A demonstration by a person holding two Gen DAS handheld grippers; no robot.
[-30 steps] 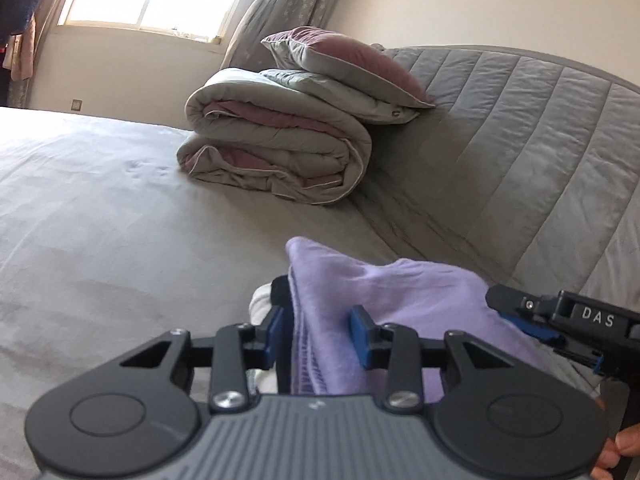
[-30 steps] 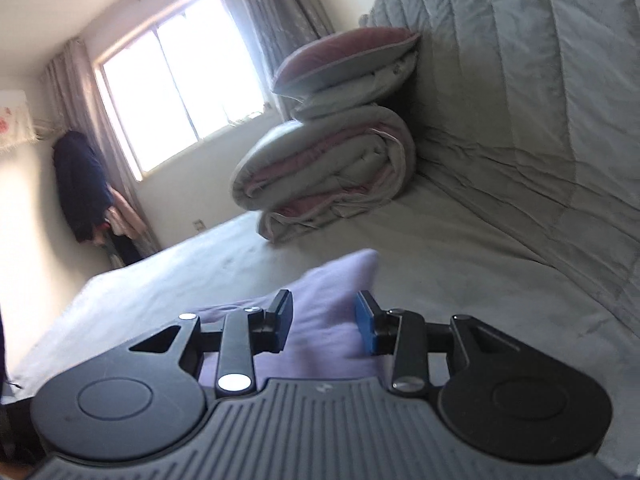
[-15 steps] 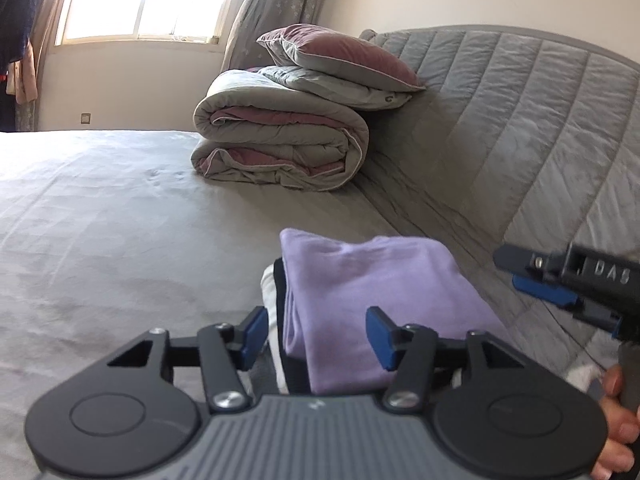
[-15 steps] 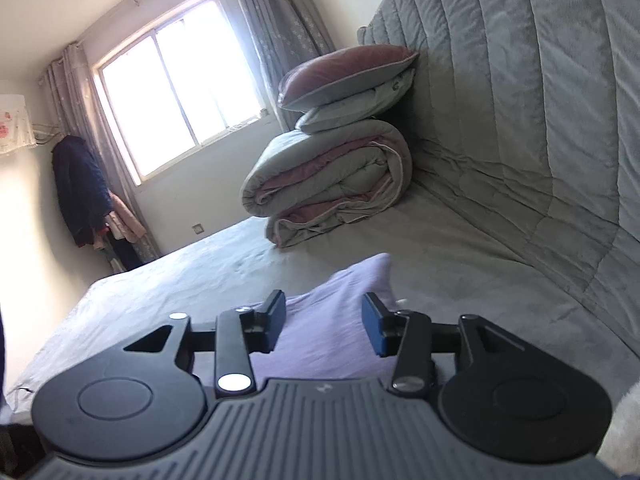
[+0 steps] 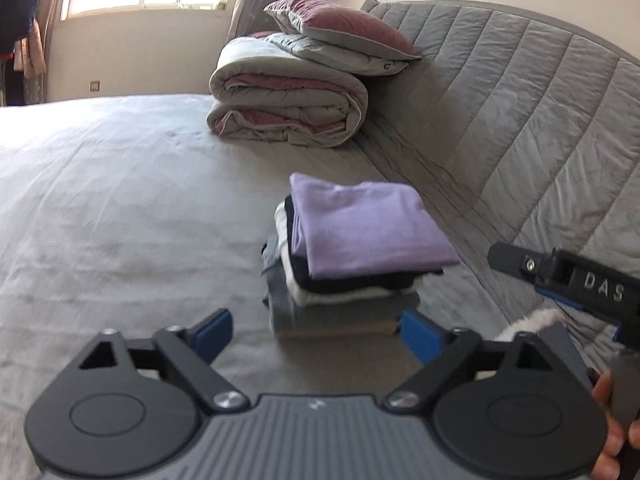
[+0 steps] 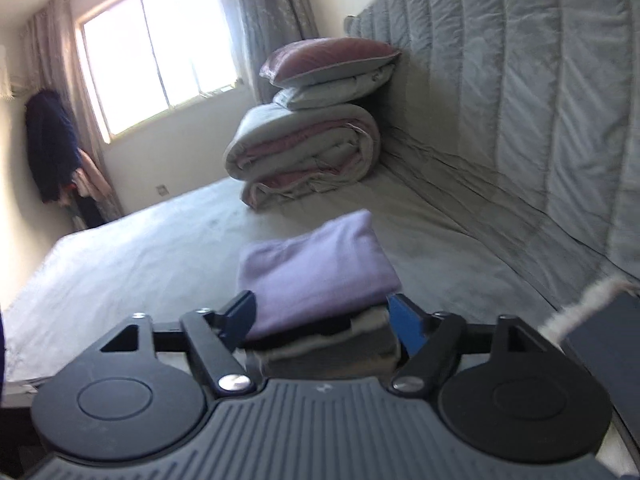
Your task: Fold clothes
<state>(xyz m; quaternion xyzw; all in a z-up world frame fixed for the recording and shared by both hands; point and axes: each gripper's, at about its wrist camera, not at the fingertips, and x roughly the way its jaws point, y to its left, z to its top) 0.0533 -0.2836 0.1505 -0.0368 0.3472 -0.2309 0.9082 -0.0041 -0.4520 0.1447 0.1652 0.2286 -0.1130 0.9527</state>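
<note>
Left wrist view: a stack of folded clothes (image 5: 352,264) sits on a grey bed (image 5: 120,208), a folded lilac garment (image 5: 368,224) on top, its edges overhanging the dark and white layers beneath. The left gripper (image 5: 316,330) is just short of the stack, jaws opening, nothing between them. The right gripper (image 6: 320,318) frames the stack's near edge, jaws opening, pads not pressing. Beyond the stack lie a rolled duvet (image 5: 288,108) and a quilted headboard (image 5: 520,112); bare sheet spreads to the stack's left.
</note>
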